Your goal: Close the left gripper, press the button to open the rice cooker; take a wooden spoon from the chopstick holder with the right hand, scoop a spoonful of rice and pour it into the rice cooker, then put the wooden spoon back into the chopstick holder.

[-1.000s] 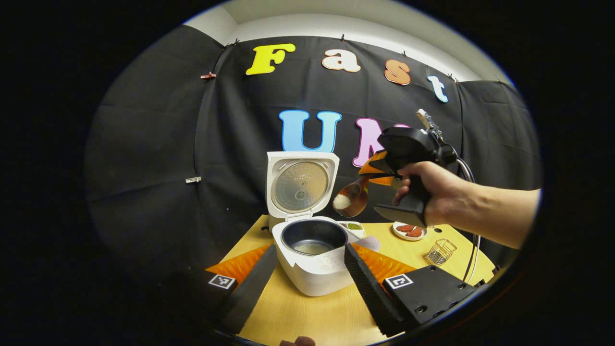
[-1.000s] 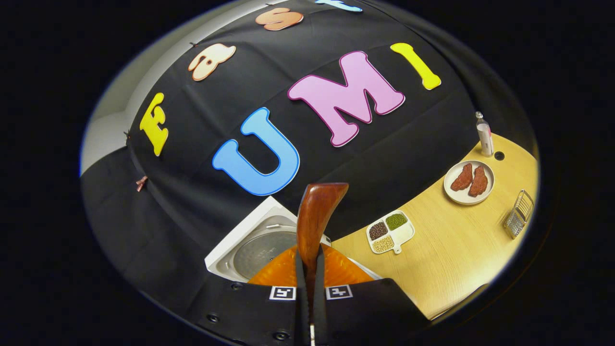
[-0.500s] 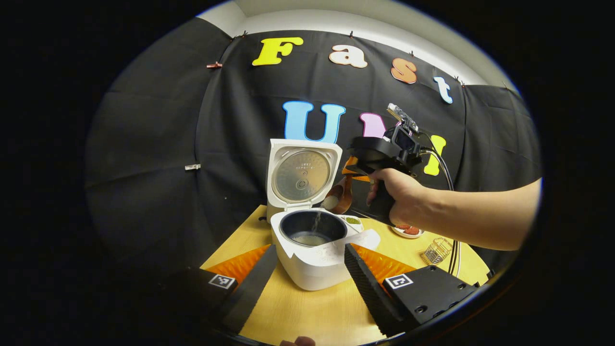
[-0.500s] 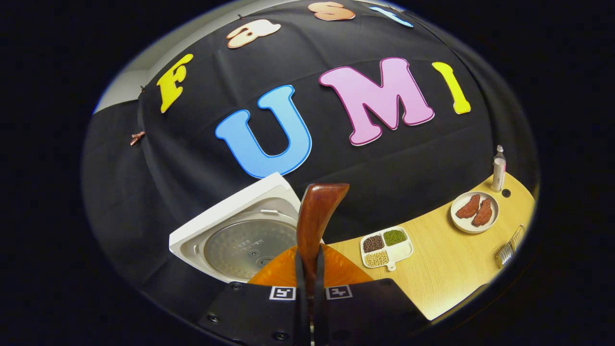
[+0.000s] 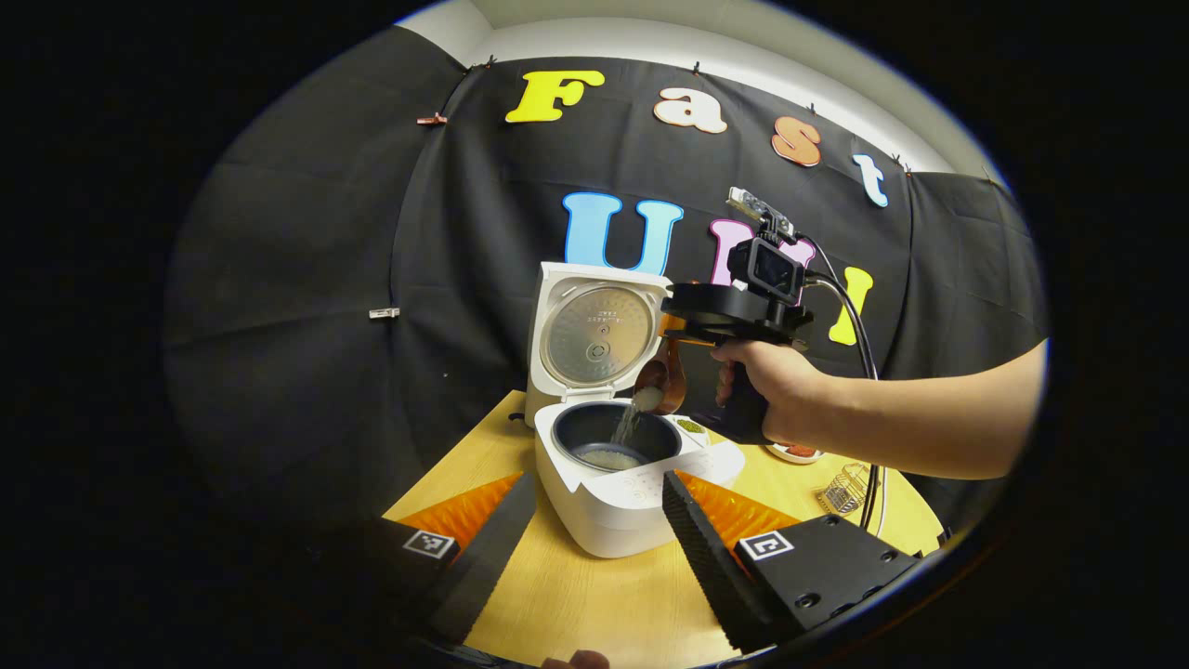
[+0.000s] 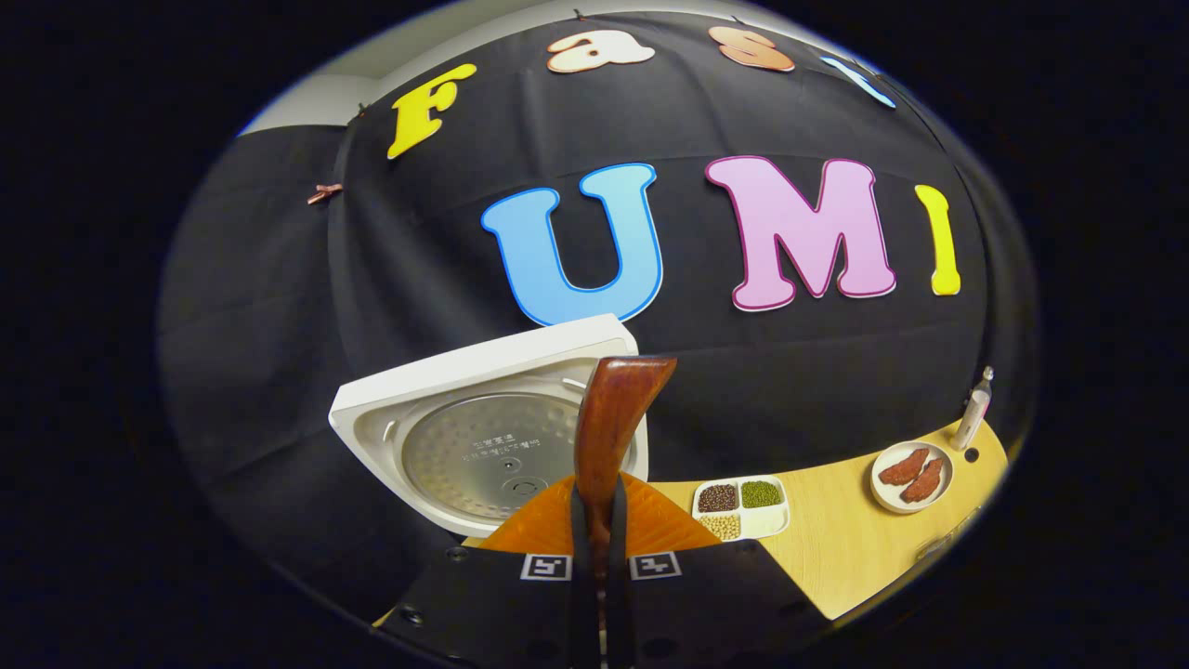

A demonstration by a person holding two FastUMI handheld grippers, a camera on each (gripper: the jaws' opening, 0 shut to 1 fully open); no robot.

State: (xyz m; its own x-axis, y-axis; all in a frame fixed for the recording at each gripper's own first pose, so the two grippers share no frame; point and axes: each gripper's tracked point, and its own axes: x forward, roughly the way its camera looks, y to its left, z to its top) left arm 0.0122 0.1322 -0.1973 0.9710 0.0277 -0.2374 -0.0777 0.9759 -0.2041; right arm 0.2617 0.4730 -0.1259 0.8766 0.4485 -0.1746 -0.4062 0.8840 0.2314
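Observation:
The white rice cooker stands on the table with its lid raised. A hand holds my right gripper just right of the lid, shut on the handle of the wooden spoon. The spoon's bowl is tipped over the dark inner pot, and a thin stream of rice falls into it. In the right gripper view the spoon handle sticks up from my right gripper, in front of the lid. My left gripper stands open in front of the cooker, holding nothing.
A wire chopstick holder stands on the wooden table at the right, behind the arm. A divided dish of seeds, a plate with red pieces and a small bottle sit further right.
My right gripper has come down and left to the cooker and rolled the spoon over. The rice that lay in the spoon's bowl now streams into the pot.

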